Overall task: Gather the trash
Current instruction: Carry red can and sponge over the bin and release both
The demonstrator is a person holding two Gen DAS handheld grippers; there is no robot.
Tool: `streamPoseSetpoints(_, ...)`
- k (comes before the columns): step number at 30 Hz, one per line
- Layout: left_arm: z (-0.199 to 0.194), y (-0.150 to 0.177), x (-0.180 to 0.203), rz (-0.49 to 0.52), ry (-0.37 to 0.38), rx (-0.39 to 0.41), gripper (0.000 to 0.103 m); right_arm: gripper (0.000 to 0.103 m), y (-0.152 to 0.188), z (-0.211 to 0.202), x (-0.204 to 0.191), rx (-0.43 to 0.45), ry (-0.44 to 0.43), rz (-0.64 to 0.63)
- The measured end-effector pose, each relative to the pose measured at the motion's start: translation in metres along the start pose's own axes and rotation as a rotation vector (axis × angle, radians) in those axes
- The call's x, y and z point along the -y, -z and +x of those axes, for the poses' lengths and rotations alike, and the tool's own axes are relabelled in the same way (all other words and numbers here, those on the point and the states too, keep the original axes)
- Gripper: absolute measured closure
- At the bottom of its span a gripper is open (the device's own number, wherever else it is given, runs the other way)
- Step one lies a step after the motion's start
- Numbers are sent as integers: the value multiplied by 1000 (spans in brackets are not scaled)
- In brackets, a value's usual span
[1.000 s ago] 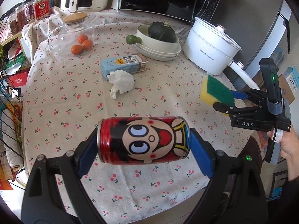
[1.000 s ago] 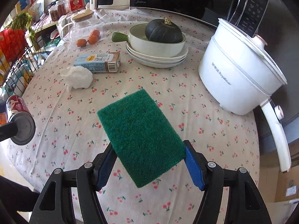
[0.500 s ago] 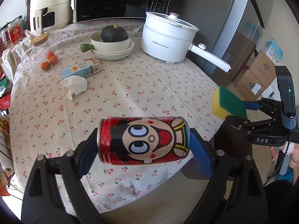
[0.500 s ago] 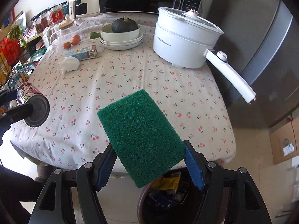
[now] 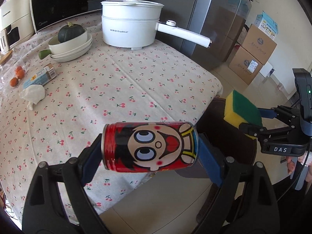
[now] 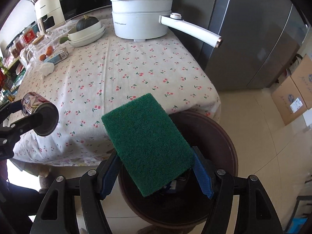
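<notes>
My left gripper (image 5: 150,154) is shut on a red cartoon-face can (image 5: 150,146), held sideways just past the table's front edge; the can also shows in the right wrist view (image 6: 40,116). My right gripper (image 6: 156,167) is shut on a green-and-yellow sponge (image 6: 146,142), held above the dark brown trash bin (image 6: 224,134) beside the table. The sponge (image 5: 242,108) and bin (image 5: 212,120) also show in the left wrist view. A crumpled white tissue (image 5: 32,94) and a blue carton (image 5: 40,76) lie on the cherry-print tablecloth (image 5: 117,89).
A white electric pot (image 5: 132,27) with a long handle, stacked bowls holding a squash (image 5: 71,42), a jar with oranges (image 5: 16,75), a microwave and an air fryer stand at the back. A fridge (image 6: 253,39) and cardboard boxes (image 5: 253,54) stand to the right.
Both grippers have pulled back and to the right, off the table. The sponge now hangs over the bin, and the can is nearer the bin.
</notes>
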State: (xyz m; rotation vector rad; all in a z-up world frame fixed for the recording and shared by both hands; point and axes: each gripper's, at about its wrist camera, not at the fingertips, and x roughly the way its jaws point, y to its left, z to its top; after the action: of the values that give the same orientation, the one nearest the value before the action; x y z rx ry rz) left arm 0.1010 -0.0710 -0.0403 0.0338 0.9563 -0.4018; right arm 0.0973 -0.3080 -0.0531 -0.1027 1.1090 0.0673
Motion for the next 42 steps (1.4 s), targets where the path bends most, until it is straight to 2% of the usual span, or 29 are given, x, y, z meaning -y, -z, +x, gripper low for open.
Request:
streamPoseSetpoints(10,47,-2,80,156,123,-45,12,31,32,13,60,-76,66,90)
streamPoseSetpoints(17,68,3,107,220,166,-64,12,31,46,10,81,-89,85,120)
streamPoseSetpoints(20,69,3,108,235,169,-63,11,31,47,9,84,-88,82,126)
streamPoseSetpoints(26,64,5,102,273,98,-59,5,31,46,7,80,-86,75,119)
streamPoseSetpoints(34,50,1,75,220,69,-53,5,30,41,12,71,-89,67,107)
streamPoseSetpoints(42,37,0,44,161,24,-42,5,20,34,14,54,-92,80,71)
